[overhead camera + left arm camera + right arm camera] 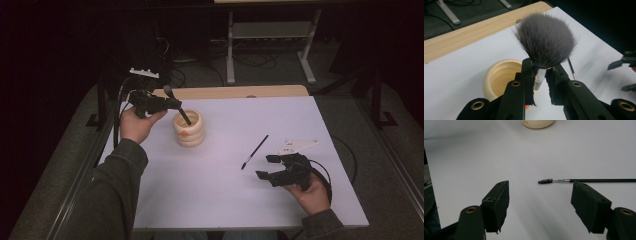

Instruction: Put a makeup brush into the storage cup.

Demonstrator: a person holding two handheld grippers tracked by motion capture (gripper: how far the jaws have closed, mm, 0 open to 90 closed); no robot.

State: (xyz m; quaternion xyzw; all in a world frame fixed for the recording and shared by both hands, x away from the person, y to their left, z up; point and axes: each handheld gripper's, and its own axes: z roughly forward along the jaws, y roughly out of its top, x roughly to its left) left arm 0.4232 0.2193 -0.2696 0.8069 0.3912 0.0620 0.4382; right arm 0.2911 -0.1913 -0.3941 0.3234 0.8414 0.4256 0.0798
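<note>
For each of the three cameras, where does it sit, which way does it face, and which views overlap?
High view: above the person's side, facing forward and down on the white table; both forearms and tools show.
Left gripper view: on the left tool, looking along its jaws, shut on the fluffy grey makeup brush.
Right gripper view: on the right tool, jaws open, facing the thin black spoolie brush.
All three share the cream ribbed ceramic cup.

- You have a table (225,200) with a white top and a wooden strip along its far edge.
- A cream ribbed pot (189,130) stands on it.
- A thin spoolie brush (254,152) lies to the pot's right.
</note>
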